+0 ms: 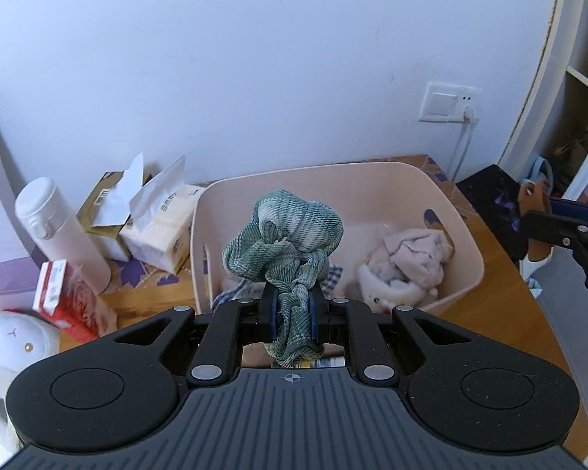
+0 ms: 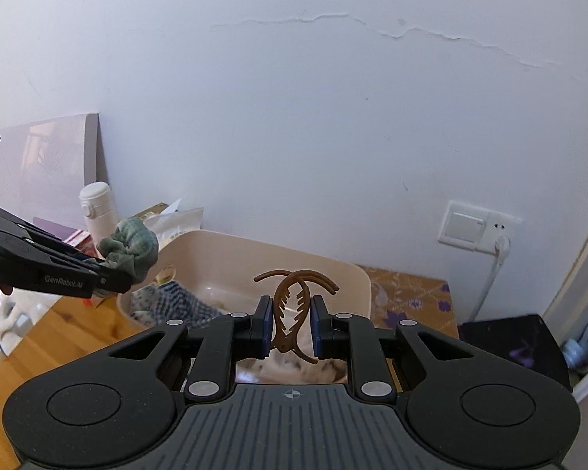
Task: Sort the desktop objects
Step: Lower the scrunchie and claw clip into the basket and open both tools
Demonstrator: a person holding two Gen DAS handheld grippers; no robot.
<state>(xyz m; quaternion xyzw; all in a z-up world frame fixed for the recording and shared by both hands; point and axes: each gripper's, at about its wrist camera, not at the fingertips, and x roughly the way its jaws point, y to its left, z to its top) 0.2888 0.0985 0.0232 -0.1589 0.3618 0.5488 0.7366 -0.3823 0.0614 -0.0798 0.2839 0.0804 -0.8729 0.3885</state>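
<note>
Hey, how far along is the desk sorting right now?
Partly done: the bin already holds a pink cloth and checked fabric. In hand: left tongs grip a green scrunchie, right tongs a hair claw, both over the bin. Left: bottle, tissues, red box, plush.

**Both grippers loaded above the pink bin**

The pink bin (image 2: 358, 280) sits on the wooden table against the white wall. Directly above the bin's near side, the right gripper (image 2: 292, 327) pinches a brown hair claw (image 2: 294, 309) between its blue pads, the claw's curved prongs spreading over the bin's interior. Over the bin's left rim, the left gripper (image 2: 115, 274) clamps a green plaid scrunchie (image 2: 131, 244). Inside the bin, toward its left, lies a blue checked cloth (image 2: 180, 301). Behind the bin's left corner stand a white bottle (image 2: 98, 213) and tissue packs (image 2: 176, 217). Right of the bin, a wall socket (image 2: 478, 227) holds a white plug.
</note>
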